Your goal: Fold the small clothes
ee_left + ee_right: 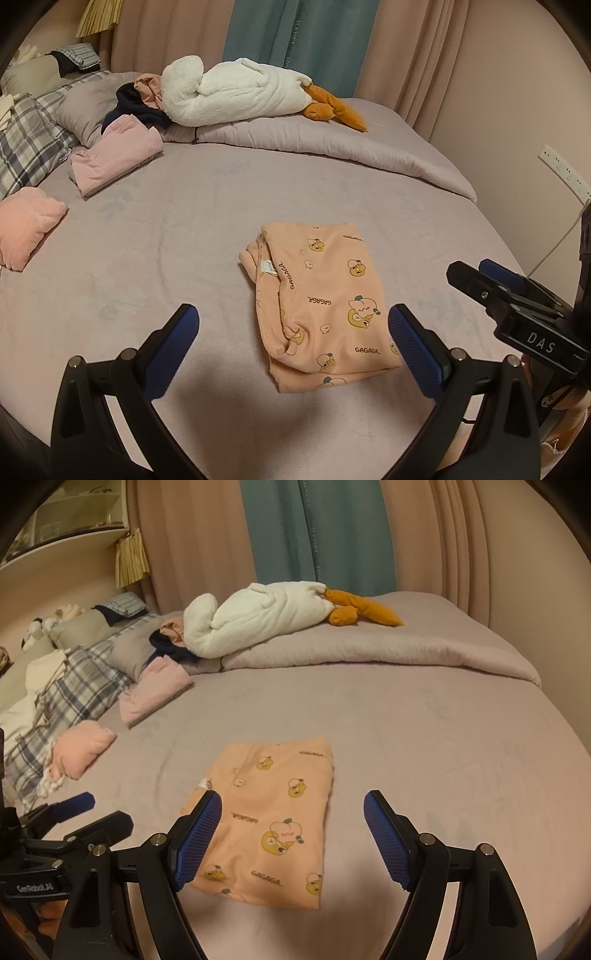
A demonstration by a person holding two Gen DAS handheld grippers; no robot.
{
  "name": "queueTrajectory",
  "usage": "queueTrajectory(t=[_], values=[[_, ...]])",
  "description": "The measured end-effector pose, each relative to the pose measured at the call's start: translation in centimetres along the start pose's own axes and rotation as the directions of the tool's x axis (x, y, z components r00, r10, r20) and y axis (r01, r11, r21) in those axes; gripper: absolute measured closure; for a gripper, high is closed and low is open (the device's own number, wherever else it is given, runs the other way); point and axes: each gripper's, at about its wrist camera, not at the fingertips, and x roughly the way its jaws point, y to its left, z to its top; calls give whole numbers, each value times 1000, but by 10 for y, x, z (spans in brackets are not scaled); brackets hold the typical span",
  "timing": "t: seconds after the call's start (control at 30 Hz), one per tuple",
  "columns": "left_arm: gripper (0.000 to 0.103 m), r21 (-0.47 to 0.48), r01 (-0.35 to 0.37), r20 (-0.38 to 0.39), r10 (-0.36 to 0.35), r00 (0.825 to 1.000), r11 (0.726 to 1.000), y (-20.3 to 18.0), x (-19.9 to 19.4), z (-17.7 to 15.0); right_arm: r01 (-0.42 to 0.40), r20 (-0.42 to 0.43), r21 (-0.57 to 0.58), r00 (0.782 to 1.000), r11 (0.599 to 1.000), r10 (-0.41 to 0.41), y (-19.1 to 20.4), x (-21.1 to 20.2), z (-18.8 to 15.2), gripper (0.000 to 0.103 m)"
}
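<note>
A small peach garment [325, 306] printed with cartoon fruit and "GAGAGA" lies folded into a rectangle on the mauve bed sheet [166, 258]. It also shows in the right wrist view [273, 819]. My left gripper [293, 332] is open and empty, held just above the bed with the garment between and beyond its fingers. My right gripper [293, 823] is open and empty, with the garment in front of it, its left finger [195, 842] over the garment's left edge. In the left wrist view the right gripper [491, 277] appears at the right edge, and in the right wrist view the left gripper [85, 812] appears at the lower left.
A folded pink garment [114, 155] and a peach bundle [26, 225] lie at the left by plaid pillows [26, 147]. A white plush goose [236, 92] rests on a rolled quilt [332, 144] at the back. Curtains hang behind; a wall with a power strip [561, 170] is on the right.
</note>
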Motion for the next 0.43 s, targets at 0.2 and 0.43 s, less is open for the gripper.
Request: queueTrajectory(t=[0.2,0.43], values=[[1,-7,8,-2,-8,1000,1000,-1,0,1,4,-4,11,1000,1000,-4,-3,-1,0,24],[1,3,-16,-5,16,1000,1000,-1,4,0,9,-3,14,1000,1000,-9,-3,-1,-1,24]])
